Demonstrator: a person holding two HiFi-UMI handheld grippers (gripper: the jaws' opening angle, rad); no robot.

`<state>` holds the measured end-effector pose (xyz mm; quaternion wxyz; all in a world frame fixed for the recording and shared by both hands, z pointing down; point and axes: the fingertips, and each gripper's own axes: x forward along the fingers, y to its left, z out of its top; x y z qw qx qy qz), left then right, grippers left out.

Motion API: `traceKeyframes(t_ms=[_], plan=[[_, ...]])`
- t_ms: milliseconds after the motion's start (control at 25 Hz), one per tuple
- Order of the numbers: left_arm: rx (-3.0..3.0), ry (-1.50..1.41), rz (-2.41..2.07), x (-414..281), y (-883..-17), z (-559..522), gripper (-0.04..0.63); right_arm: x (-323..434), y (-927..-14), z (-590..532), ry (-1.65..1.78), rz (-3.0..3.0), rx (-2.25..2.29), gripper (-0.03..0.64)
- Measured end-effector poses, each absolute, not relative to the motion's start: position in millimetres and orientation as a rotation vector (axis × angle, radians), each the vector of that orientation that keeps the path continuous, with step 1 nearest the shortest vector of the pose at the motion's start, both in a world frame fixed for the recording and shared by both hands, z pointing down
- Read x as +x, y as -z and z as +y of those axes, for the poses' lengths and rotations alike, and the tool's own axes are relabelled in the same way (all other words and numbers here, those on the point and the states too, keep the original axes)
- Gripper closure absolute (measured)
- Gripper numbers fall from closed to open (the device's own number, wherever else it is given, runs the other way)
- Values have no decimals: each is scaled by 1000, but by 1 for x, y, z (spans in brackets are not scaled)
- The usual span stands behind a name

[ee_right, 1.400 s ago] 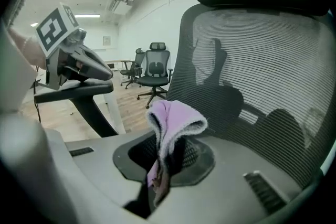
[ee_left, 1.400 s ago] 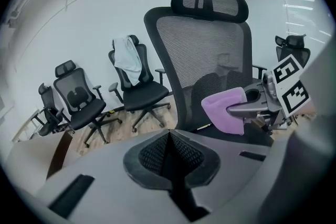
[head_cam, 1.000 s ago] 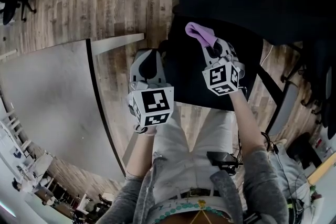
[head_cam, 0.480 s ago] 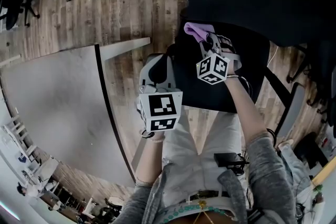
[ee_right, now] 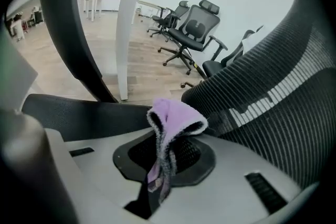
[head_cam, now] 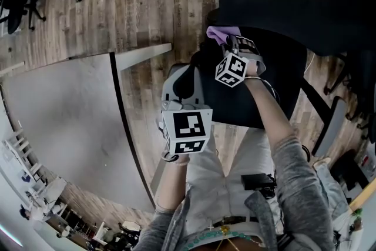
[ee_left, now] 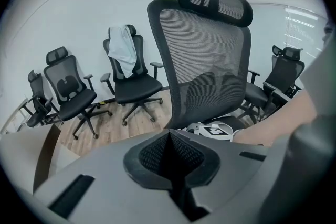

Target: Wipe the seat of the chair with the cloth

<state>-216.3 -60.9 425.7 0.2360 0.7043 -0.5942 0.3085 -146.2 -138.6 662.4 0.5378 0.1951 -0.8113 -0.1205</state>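
The black mesh chair (head_cam: 282, 85) fills the head view's upper right, its seat dark. The left gripper (ee_left: 170, 155) hangs by the seat's left edge, pressed together on nothing. The right gripper (ee_right: 157, 176) pinches the purple cloth (ee_right: 176, 115) near the seat's back, seemingly touching it.

Right hand-held gripper (head_cam: 232, 46) with cloth (head_cam: 222, 33) shifted farther across seat (head_cam: 279, 82), left hand-held gripper (head_cam: 183, 72) drawn back
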Motion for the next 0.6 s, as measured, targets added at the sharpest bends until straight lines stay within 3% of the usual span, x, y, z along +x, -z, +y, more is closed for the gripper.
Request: traceKeyframes(t_ms=[600], plan=[[1950,-878,-1640,-219,-426,-61,586,-158,-700,-141,315,-1856,366,569]])
